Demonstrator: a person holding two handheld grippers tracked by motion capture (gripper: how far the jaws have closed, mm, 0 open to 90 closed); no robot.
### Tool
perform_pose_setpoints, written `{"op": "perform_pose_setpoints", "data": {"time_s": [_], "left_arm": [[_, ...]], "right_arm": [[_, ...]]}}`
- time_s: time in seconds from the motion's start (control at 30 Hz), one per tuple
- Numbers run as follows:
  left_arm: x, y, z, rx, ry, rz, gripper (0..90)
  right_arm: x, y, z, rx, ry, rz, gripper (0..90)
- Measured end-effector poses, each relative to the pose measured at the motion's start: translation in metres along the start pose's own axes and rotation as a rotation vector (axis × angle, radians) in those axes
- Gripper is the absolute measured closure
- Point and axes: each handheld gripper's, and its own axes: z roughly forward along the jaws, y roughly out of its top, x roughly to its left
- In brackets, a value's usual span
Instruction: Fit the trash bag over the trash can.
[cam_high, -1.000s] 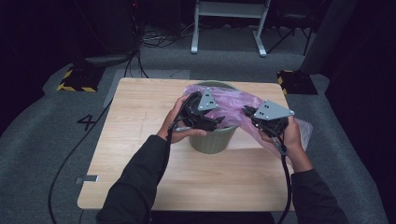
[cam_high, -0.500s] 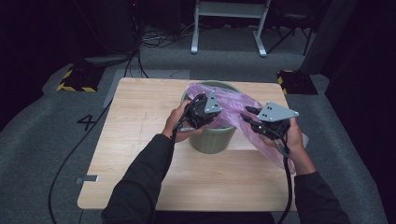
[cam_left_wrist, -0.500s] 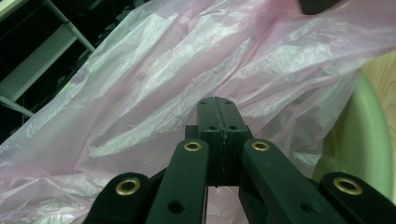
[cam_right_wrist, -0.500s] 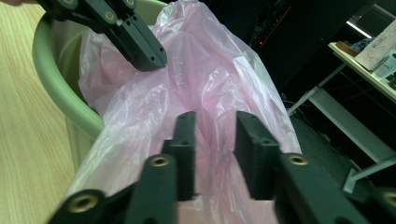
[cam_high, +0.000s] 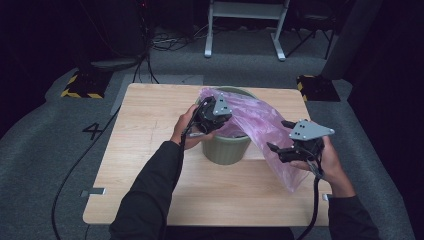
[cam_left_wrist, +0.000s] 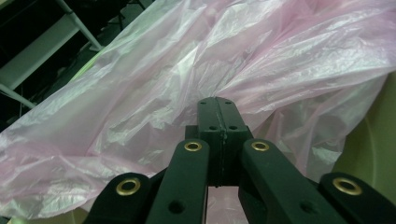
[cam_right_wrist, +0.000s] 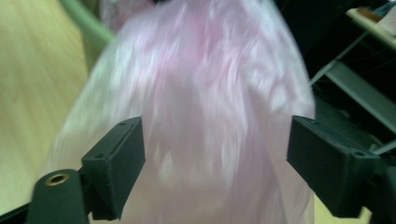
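A green bin (cam_high: 227, 150) stands in the middle of the wooden table (cam_high: 150, 130). A pink plastic bag (cam_high: 265, 125) lies over its mouth and trails down its right side onto the table. My left gripper (cam_high: 222, 122) is at the bin's near-left rim. In the left gripper view it (cam_left_wrist: 216, 109) is shut on a fold of the bag (cam_left_wrist: 280, 56), beside the bin's inner wall (cam_left_wrist: 373, 154). My right gripper (cam_high: 278, 135) is right of the bin. Its jaws have just been opening and stand wide (cam_right_wrist: 215, 144), with the blurred bag (cam_right_wrist: 210, 93) loose between them.
The table's left half and front strip are bare wood. On the floor behind stand a white metal frame (cam_high: 245, 20) and two yellow-and-black striped blocks (cam_high: 82, 85) (cam_high: 317, 85). A cable runs off the table's left side.
The right gripper has let go of the bag, spread its jaws and moved right, away from the bin. The left gripper stays at the rim, with its jaws closed on the bag.
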Motion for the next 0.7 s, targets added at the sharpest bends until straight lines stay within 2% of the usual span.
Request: {"op": "perform_pose_setpoints", "data": {"time_s": [0.03,0.07,0.2,0.27,0.3,0.37,0.4,0.43,0.5,0.57,0.6,0.63,0.7], "left_arm": [[0.001,0.000,0.000,-0.001,0.001,-0.006,90.0],[0.002,-0.001,0.000,0.002,0.001,-0.005,90.0],[0.004,-0.002,0.000,0.001,0.000,-0.008,90.0],[0.005,-0.003,0.000,0.000,-0.005,-0.015,90.0],[0.006,-0.003,-0.001,0.000,-0.004,-0.019,90.0],[0.007,-0.004,-0.001,-0.006,-0.011,-0.026,90.0],[0.008,-0.005,-0.001,-0.013,-0.014,-0.033,90.0],[0.009,-0.005,-0.002,-0.015,-0.015,-0.032,90.0],[0.008,-0.006,-0.002,-0.023,-0.016,-0.042,89.9],[0.008,-0.006,-0.002,-0.031,-0.028,-0.040,89.8],[0.007,-0.004,-0.003,-0.038,-0.022,-0.045,85.7],[0.007,-0.004,-0.004,-0.039,-0.013,-0.049,70.0],[0.007,-0.004,-0.007,-0.058,-0.030,-0.053,65.9]], "right_arm": [[0.000,-0.006,0.000,0.010,0.033,0.004,18.3],[0.001,-0.010,0.001,0.020,0.046,0.011,19.0],[0.003,-0.022,0.009,0.046,0.063,0.044,21.0],[0.004,-0.026,0.012,0.050,0.058,0.041,35.8],[0.004,-0.027,0.014,0.048,0.058,0.040,40.0],[0.005,-0.029,0.017,0.040,0.054,0.037,60.9],[0.006,-0.029,0.017,0.039,0.052,0.033,67.2],[0.005,-0.029,0.016,0.032,0.038,0.026,75.4],[0.004,-0.028,0.012,0.018,-0.008,0.017,85.8],[0.002,-0.026,0.004,-0.006,-0.042,0.012,89.6],[0.000,-0.025,0.000,-0.016,-0.060,0.013,90.0],[-0.003,-0.024,-0.006,-0.019,-0.086,0.005,90.0],[-0.005,-0.024,-0.013,-0.026,-0.103,0.000,90.0]]}}
